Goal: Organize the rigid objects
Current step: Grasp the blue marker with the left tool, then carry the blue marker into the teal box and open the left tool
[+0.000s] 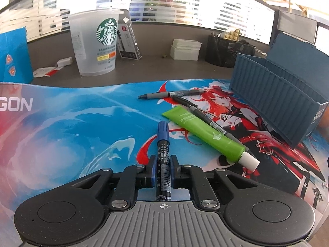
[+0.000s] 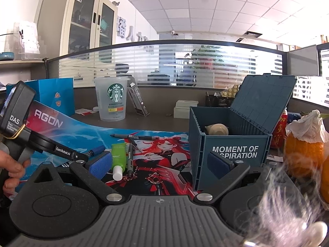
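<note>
My left gripper (image 1: 162,164) is shut on a blue-capped marker (image 1: 163,144), held just above the printed desk mat (image 1: 61,127); the marker also shows in the right wrist view (image 2: 96,150). A green tube with a white cap (image 1: 205,131) lies to its right, crossed by a grey pen (image 1: 207,119). Another grey pen (image 1: 172,94) lies beyond. A blue container-shaped box (image 1: 275,100) stands open at the right. My right gripper (image 2: 162,162) is open and empty, low in front of the box (image 2: 232,144), which holds a pale round object (image 2: 217,129). The tube (image 2: 118,158) lies left of centre.
A Starbucks cup (image 1: 94,45) stands behind the mat beside a black pen packet (image 1: 128,39). A blue paper bag (image 1: 14,55) stands far left, white boxes (image 1: 185,49) and a black mesh organizer (image 1: 228,49) at the back. An orange with tissue (image 2: 304,144) sits right of the box.
</note>
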### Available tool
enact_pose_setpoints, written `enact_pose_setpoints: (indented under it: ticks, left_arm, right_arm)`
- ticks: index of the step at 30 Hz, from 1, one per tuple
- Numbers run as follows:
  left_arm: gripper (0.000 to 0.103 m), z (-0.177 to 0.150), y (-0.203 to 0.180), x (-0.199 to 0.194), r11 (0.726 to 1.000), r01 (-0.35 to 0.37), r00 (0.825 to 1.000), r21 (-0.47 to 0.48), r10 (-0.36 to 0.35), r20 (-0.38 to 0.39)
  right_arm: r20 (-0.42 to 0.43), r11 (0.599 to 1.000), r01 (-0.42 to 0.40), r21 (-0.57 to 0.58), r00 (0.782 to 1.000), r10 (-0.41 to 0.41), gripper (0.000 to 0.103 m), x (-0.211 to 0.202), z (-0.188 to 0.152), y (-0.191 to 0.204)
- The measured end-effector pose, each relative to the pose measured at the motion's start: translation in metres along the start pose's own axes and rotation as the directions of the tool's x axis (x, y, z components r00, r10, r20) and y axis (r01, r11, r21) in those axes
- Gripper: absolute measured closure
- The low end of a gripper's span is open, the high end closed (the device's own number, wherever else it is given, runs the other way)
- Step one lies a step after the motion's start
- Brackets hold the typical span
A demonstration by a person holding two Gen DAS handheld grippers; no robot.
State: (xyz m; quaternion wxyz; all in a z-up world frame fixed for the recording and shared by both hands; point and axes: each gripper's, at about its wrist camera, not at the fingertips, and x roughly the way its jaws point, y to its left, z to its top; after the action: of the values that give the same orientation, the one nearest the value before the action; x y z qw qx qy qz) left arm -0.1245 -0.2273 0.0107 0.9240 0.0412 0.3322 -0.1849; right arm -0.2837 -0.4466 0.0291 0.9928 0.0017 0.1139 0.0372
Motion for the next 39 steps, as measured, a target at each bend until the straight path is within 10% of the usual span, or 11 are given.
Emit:
enact_pose_setpoints:
  ticks: [13,22,39]
  left_arm:
    - [0.092,0.041,-0.020,-0.021,0.990,0.123,0.989,0.074,-0.128,0.074]
    - [0.092,0.102,-0.090,-0.020,0.937,0.306,0.944,0.169,-0.321,0.071]
    - [0.092,0.152,-0.183,0.048,0.933,0.352,0.935,0.078,-0.353,-0.001]
  right_arm:
    - [-0.003,1.000,0.010,0.022,1.000,-0.010,0.004,0.000,-0.003,-0.007]
    - [-0.012,0.999,0.029,0.038,1.000,-0.028,0.004,-0.003,-0.006,-0.015]
    - [-0.013,0.995,0.058,0.080,0.998,-0.057,0.004,-0.008,-0.012,-0.032]
